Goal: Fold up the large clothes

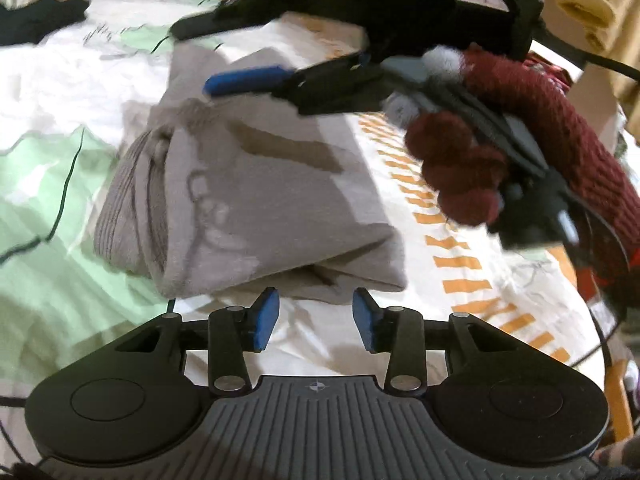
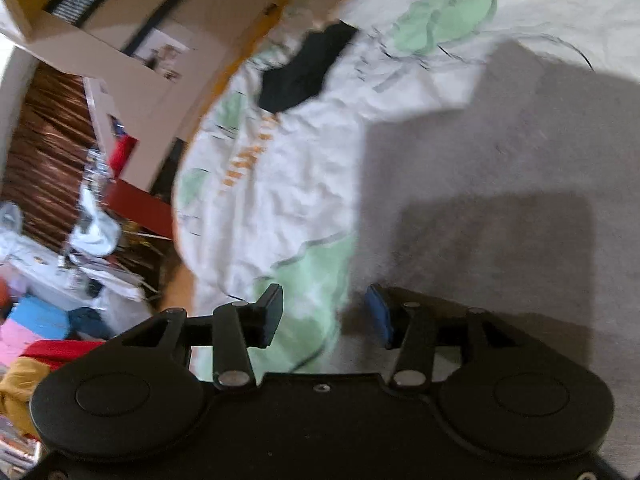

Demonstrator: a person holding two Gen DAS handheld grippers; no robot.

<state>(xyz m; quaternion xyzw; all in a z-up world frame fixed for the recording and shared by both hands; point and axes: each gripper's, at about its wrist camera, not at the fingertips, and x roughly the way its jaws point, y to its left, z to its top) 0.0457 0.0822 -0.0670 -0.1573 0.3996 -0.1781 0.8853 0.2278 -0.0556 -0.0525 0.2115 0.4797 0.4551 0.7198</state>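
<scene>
Right now lying folded on the bed cover (image 1: 48, 216), the grey garment (image 1: 248, 200), with its long side running away from the left gripper (image 1: 316, 320) and up toward the right gripper (image 1: 256, 80). Sitting just in front of the left one, closer to it, and partly under the right one. Both standing part-way open, holding nothing.

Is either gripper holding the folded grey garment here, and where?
Nothing is held: left gripper and right gripper are open, clear of the folded grey garment.
</scene>
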